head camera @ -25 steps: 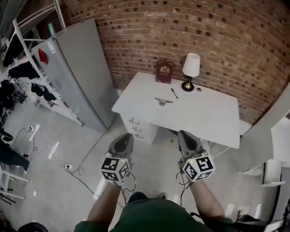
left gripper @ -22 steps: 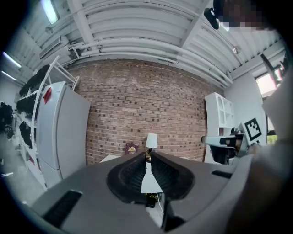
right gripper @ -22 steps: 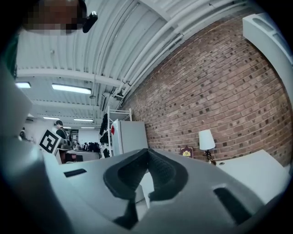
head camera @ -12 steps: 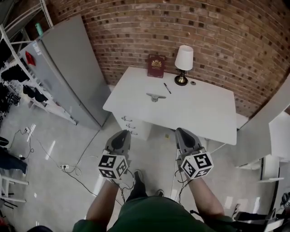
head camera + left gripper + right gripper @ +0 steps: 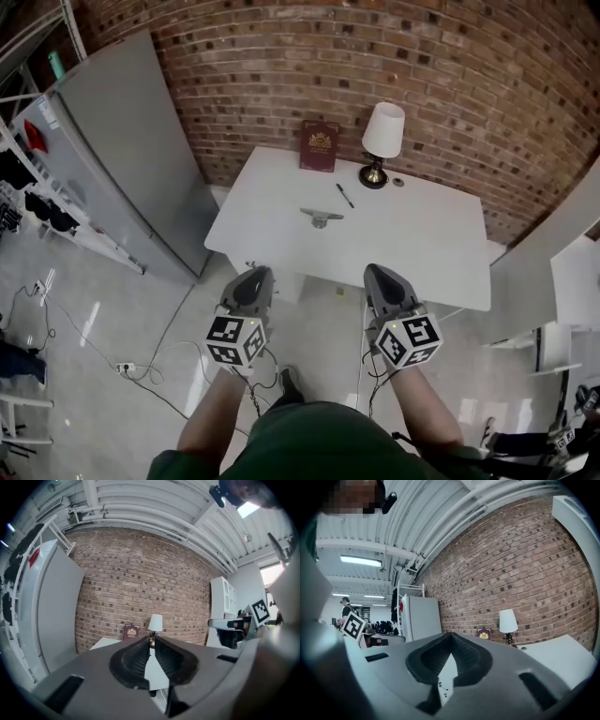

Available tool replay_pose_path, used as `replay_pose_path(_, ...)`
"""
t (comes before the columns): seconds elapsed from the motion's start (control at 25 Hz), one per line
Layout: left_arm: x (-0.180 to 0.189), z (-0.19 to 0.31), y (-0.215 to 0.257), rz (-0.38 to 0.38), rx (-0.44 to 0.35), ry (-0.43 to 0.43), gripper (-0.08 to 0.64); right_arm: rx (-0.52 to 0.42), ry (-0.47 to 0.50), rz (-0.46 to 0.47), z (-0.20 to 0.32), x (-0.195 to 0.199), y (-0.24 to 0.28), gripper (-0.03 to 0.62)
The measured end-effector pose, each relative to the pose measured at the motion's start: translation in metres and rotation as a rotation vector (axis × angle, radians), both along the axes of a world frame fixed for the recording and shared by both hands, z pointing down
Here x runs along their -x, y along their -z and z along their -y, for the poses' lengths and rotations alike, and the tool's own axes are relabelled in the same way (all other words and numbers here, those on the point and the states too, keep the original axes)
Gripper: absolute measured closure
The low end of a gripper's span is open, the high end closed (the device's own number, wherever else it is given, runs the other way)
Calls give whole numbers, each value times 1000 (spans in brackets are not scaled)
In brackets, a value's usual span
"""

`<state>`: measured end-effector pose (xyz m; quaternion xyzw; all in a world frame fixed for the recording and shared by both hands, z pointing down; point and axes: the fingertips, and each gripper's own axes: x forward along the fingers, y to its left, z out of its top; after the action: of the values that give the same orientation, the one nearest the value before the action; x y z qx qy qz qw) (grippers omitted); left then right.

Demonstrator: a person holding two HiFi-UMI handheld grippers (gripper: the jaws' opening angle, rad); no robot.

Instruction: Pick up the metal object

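Metal object [image 5: 322,217] lies too small for detail.

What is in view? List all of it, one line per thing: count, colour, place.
brick wall: one, red-brown, behind the table
table: one, white, against the brick wall
metal object: one, silver, on the table's left part
pen: one, black, on the table beyond the metal object
book: one, dark red, upright at the table's back edge
lamp: one, white shade on a brass base, right of the book
cabinet: one, grey, left of the table
left tool: one, grey, jaws together, empty, short of the table
right tool: one, grey, jaws together, empty, short of the table
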<state>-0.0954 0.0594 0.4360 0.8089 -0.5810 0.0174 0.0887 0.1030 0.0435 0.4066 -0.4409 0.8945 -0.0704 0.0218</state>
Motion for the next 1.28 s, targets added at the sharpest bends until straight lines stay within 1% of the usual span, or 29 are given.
replay_pose_path(0.2, 20, 45, -6, -29, 1, -69, 531, 5, -61, -42, 31, 24, 5, 589)
replay_pose_path(0.44, 38, 81, -24, -57, 29, -141, 531, 30, -136, -80, 58, 38, 2, 589)
replay_pose_path(0.68, 56, 106, -41, -73, 57, -140, 531, 55, -163, -102, 79, 46, -5, 589)
replay_pose_path(0.88, 52, 128, -53, -54, 69, -133, 531, 71, -151, -93, 104, 46, -18, 589)
replay_pose_path(0.96, 51, 133, -57, -6, 64, -125, 531, 73, -136, -87, 116, 48, -24, 589)
replay_pose_path(1.0, 51, 136, -58, 39, 55, -120, 531, 69, -125, -91, 123, 49, -27, 589)
replay_pose_path(1.12, 50, 149, -60, 224, 2, -97, 531, 38, -90, -128, 148, 51, -32, 589)
replay_pose_path(1.16, 50, 155, -59, 270, -11, -89, 531, 28, -76, -139, 158, 52, -32, 589)
replay_pose_path(1.2, 48, 162, -59, 299, -16, -83, 531, 23, -62, -145, 167, 52, -33, 589)
replay_pose_path(1.28, 40, 175, -61, 332, -12, -78, 531, 27, -34, -139, 184, 50, -37, 589)
